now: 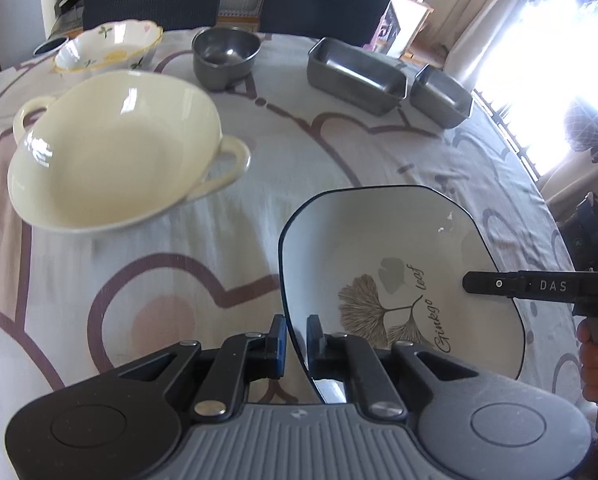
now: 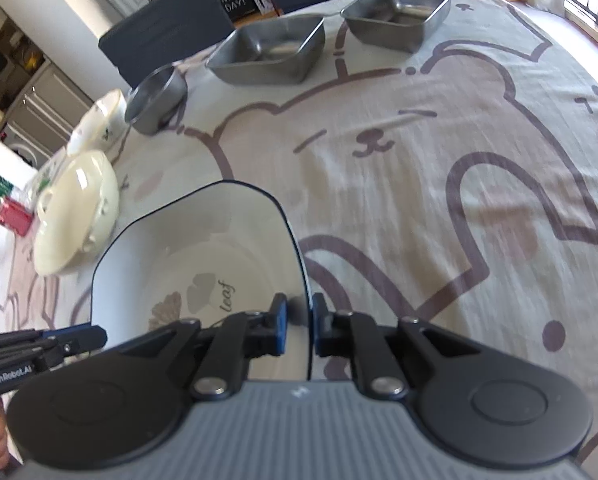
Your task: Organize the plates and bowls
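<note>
The left gripper [image 1: 296, 340] is clamped on the near-left rim of the ginkgo-leaf plate [image 1: 399, 248], and the right gripper [image 2: 299, 322] pinches the opposite rim of the same plate [image 2: 179, 248], which sits tilted between them over the bear-print cloth on the desk [image 2: 419, 184]. To the plate's left rests a cream two-handled bowl [image 1: 111, 152], with a floral bowl [image 1: 109, 46] behind it. A round steel bowl [image 1: 225, 56] and two rectangular steel trays [image 1: 355, 74] [image 1: 441, 94] line the desk's far side.
</note>
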`<state>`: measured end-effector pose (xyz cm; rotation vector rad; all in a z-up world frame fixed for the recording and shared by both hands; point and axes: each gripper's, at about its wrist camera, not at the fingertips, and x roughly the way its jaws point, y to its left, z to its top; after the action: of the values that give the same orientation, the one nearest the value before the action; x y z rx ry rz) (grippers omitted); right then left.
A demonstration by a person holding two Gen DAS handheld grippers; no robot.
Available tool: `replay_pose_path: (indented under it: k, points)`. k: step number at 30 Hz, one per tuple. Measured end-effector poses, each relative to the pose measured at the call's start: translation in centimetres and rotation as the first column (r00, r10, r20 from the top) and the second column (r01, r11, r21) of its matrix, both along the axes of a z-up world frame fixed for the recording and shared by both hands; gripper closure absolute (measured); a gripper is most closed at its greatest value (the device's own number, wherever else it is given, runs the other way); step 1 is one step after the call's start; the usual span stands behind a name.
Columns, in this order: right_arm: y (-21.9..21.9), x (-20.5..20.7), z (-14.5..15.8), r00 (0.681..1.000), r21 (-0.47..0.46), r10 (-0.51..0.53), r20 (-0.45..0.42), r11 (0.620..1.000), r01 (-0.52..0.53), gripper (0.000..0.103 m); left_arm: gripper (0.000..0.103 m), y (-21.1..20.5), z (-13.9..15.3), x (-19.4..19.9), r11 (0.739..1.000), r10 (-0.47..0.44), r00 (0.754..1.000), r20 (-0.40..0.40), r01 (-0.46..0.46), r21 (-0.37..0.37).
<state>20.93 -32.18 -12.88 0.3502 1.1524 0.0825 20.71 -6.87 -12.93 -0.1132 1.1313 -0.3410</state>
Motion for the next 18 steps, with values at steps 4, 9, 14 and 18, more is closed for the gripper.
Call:
replay_pose_path:
  k: [4, 9, 14, 18]
  points:
    - [0.3, 0.0, -0.4, 1.000, -0.003, 0.016, -0.013, 1.000, -0.016, 0.088, 0.093, 0.1, 0.1, 0.0, 1.000, 0.005, 1.000, 0.001, -0.005, 0.019]
    - [0.9, 0.3, -0.6, 0.999, -0.003, 0.027, -0.020, 1.000, -0.027, 0.087, 0.093, 0.6, 0.2, -0.1, 1.000, 0.019, 1.000, 0.002, -0.019, 0.023]
    - [1.4, 0.6, -0.7, 0.999, -0.018, 0.039, -0.028, 0.999, -0.040, 0.087, 0.093, 0.5, 0.0, -0.2, 0.999, 0.015, 1.000, -0.003, -0.014, 0.036]
    - [1.7, 0.6, -0.9, 0.998, -0.032, 0.049, -0.039, 0.998, -0.050, 0.087, 0.093, 0.5, -0.3, -0.2, 0.999, 0.011, 1.000, -0.009, -0.010, 0.046]
